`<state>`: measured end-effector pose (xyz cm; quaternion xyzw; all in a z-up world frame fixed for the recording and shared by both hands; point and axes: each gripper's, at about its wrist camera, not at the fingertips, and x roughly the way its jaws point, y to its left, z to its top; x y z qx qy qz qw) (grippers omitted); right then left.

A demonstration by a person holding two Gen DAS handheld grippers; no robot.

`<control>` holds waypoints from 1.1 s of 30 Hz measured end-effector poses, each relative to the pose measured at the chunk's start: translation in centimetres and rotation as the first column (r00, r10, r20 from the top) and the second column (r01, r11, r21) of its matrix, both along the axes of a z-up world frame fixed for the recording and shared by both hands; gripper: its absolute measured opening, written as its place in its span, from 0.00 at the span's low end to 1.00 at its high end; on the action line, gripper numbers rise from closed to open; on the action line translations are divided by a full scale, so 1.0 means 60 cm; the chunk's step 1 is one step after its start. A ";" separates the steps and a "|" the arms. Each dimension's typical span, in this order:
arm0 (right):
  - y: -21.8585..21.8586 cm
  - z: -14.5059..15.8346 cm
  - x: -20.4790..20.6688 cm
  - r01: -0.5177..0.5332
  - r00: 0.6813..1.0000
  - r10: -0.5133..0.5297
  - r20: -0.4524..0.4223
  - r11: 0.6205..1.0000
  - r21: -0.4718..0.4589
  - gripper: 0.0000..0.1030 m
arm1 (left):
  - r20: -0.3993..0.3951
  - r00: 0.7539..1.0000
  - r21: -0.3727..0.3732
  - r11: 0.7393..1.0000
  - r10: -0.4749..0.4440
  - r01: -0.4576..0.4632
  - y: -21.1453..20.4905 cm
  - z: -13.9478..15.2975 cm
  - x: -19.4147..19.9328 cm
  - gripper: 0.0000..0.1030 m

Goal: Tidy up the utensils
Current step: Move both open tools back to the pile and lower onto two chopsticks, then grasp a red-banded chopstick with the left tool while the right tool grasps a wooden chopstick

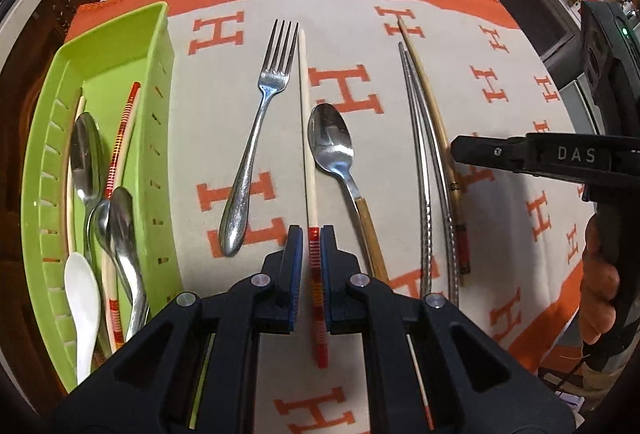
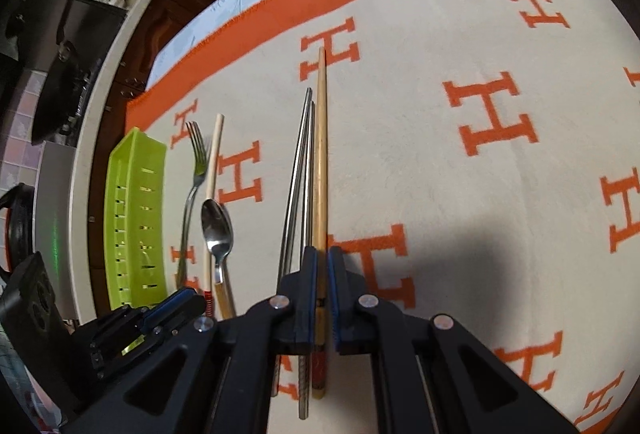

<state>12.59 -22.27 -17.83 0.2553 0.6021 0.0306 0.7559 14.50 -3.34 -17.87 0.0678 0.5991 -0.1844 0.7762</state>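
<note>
Kitchen counter, dark cabinets behind, spread with a cream cloth bordered in orange.

Left gripper: straddling the red-banded end of a pale chopstick, jaws narrowed to a slim gap either side, not visibly pinching. Closing squarely on the banded grip looks best, so the stick is not twisting when lifted; rising straight up, then swinging left. Fork lying just left of the stick, spoon just right, so keeping the fingers narrow should be sparing both. Further left, green tray already holding spoons, a white spoon and two banded chopsticks; laying this one lengthwise beside its likely mate seems the tidy finish.

Right gripper: flanking a tan chopstick, jaws near it with a small gap showing on the right, so probably not yet clamped. Steel chopsticks lying touching or almost touching on its left; left finger coming down close against them, so easing in between is wanted, or the steel pair may be dragging along.

Writing: large orange "H" letters repeating across the cloth; "DAS" reading on the right gripper's body in the left view.
</note>
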 end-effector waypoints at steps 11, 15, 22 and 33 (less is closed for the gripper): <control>0.059 0.009 0.035 -0.083 0.996 0.073 -0.049 0.965 -0.247 0.07 | -0.001 1.000 0.048 0.998 -0.027 0.027 -0.022 -0.016 0.012 0.05; 0.077 0.010 0.046 -0.116 0.993 0.106 -0.051 0.940 -0.321 0.08 | 0.014 0.999 0.092 0.995 -0.047 0.045 -0.040 -0.017 0.016 0.05; 0.042 0.008 0.033 -0.110 0.993 0.098 -0.060 0.955 -0.274 0.06 | 0.002 0.999 0.107 0.993 -0.044 0.044 -0.046 -0.017 0.024 0.09; 0.043 0.007 0.017 -0.165 0.985 0.143 -0.091 0.934 -0.316 0.13 | 0.018 0.999 0.174 0.984 -0.043 0.039 -0.064 -0.020 0.024 0.16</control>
